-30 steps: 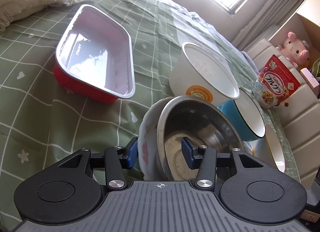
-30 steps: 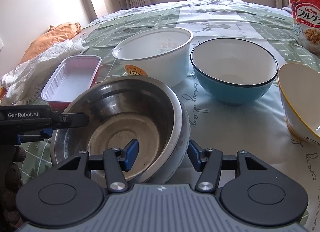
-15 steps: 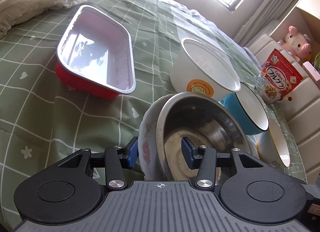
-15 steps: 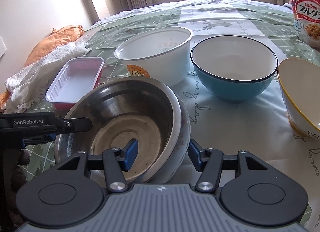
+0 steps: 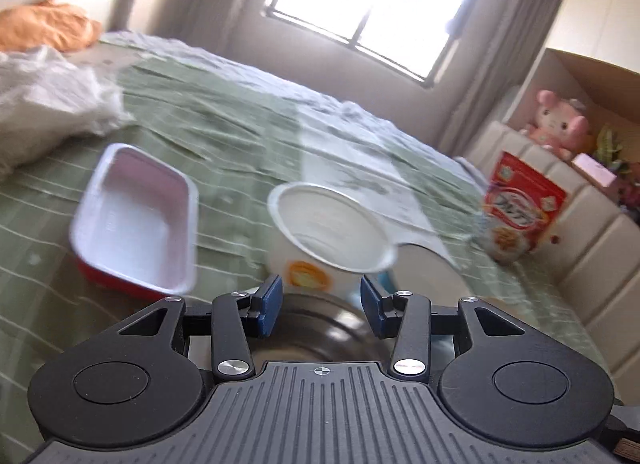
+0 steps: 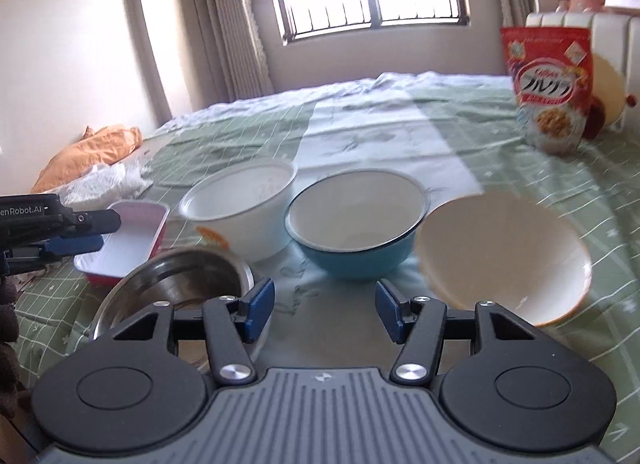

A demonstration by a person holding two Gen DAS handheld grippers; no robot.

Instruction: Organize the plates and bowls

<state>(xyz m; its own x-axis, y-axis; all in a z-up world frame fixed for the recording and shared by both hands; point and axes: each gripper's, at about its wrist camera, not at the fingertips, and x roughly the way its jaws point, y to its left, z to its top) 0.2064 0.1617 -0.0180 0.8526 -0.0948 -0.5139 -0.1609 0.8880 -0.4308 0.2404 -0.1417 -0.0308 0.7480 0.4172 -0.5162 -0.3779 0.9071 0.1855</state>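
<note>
A steel bowl sits on the green checked cloth at the front left; it also shows low between my left fingers in the left wrist view. Behind it stand a white paper bowl, a blue bowl and a cream bowl with a yellow rim. My left gripper is open and empty, raised above the steel bowl. My right gripper is open and empty, above bare cloth between the steel bowl and the cream bowl.
A red tray with a white inside lies to the left. A red cereal bag stands at the far right. A white cloth and an orange cloth lie at the far left.
Both grippers have lifted and tilted up away from the steel bowl. My left jaws, which straddled the rim of the steel bowl and the plate under it, are now clear of it.
</note>
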